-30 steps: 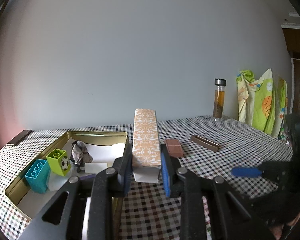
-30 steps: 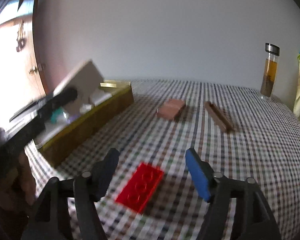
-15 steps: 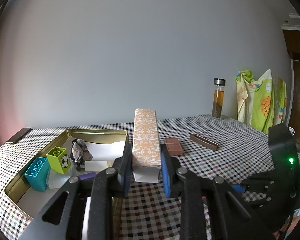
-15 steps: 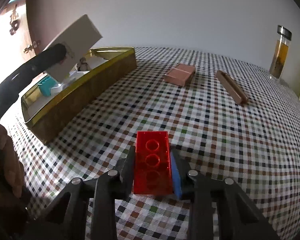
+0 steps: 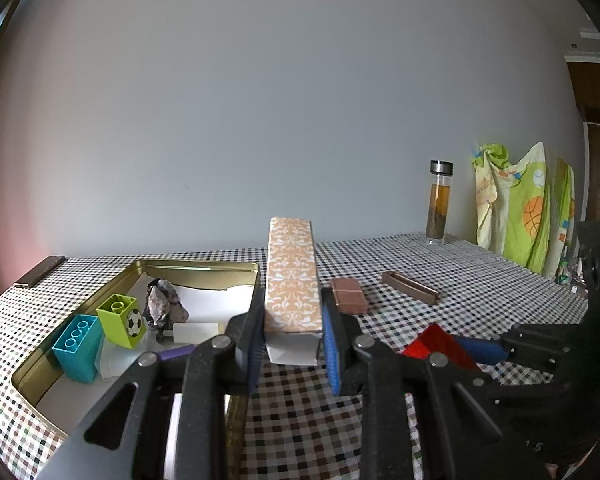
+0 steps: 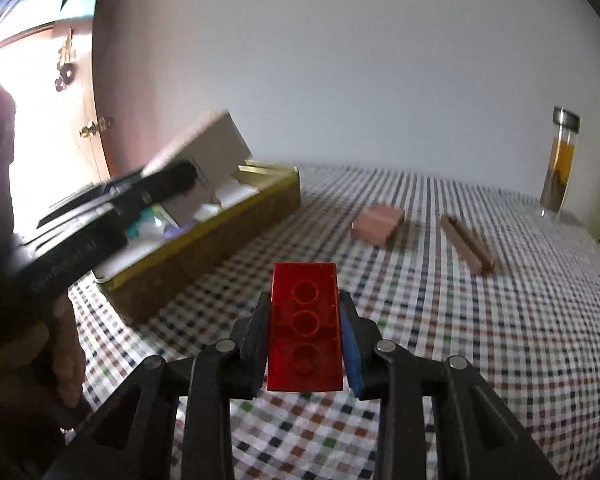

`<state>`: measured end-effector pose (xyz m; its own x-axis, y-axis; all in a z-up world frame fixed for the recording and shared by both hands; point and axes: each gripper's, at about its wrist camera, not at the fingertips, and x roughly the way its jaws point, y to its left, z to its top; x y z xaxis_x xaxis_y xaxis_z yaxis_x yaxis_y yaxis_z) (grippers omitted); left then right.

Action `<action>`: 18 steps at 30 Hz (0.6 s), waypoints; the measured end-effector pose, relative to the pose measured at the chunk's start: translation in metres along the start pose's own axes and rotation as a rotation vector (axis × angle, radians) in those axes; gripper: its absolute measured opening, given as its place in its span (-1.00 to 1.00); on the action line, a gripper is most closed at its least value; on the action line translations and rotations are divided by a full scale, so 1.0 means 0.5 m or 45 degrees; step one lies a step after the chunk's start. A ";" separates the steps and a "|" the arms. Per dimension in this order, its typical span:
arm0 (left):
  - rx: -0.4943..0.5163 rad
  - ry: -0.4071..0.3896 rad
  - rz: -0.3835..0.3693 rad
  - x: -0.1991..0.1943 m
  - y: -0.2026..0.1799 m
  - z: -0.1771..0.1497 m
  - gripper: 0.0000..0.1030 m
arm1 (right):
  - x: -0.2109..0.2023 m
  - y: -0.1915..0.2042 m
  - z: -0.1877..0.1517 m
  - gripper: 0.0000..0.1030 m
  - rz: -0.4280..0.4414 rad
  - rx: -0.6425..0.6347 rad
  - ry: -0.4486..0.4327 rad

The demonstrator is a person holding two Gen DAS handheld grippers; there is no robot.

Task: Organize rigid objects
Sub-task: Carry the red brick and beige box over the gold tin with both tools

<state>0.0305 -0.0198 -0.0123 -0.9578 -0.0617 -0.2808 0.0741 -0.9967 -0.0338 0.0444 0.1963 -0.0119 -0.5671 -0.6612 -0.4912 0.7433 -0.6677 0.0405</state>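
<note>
A: Start at the fingers. What is each one doing?

B: The right gripper (image 6: 304,320) is pinching the red brick (image 6: 303,328) by its long sides, studs up, lifted clear of the checked tablecloth (image 6: 480,340). The left gripper (image 5: 293,336) is clamped on the near end of the patterned box (image 5: 294,280), which juts away from the camera above the right edge of the gold tin (image 5: 204,266).

A: What could go wrong?

B: The brick is smooth and held only along two thin faces, so it could twist or slip out if the hand swings fast toward the tin. The two grippers are also close together (the right view is blurred), so I judge a collision with the box possible.

A: What does one view give that the other doesn't?

B: The left view looks into the tin: a blue brick (image 5: 78,346), a green brick (image 5: 122,320), a stone (image 5: 166,306). The right view shows only the tin's outer wall, but it shows the grip on the red brick squarely, and a person's hand (image 6: 66,344) at the left.
</note>
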 end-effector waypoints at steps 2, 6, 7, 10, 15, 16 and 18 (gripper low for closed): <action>-0.006 -0.005 0.000 -0.002 0.003 0.000 -0.54 | 0.002 -0.001 0.006 -0.34 0.005 0.006 -0.023; -0.020 -0.015 0.009 -0.007 0.012 -0.001 -0.54 | 0.005 0.003 0.017 -0.34 0.014 0.002 -0.047; -0.019 -0.016 0.013 -0.008 0.015 -0.002 -0.54 | 0.005 0.005 0.021 -0.34 0.019 0.002 -0.051; -0.029 -0.019 0.034 -0.013 0.032 -0.001 -0.54 | 0.006 0.015 0.039 -0.34 0.039 -0.009 -0.062; -0.057 -0.029 0.077 -0.033 0.080 0.012 -0.54 | 0.019 0.044 0.081 -0.34 0.084 -0.044 -0.091; -0.062 -0.029 0.085 -0.036 0.089 0.015 -0.54 | 0.021 0.049 0.087 -0.34 0.092 -0.053 -0.095; -0.072 -0.027 0.117 -0.041 0.115 0.019 -0.54 | 0.029 0.067 0.106 -0.34 0.105 -0.075 -0.109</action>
<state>0.0518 -0.0764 0.0007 -0.9517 -0.1545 -0.2652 0.1769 -0.9822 -0.0628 0.0420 0.1463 0.0286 -0.5293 -0.7418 -0.4118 0.8071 -0.5899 0.0252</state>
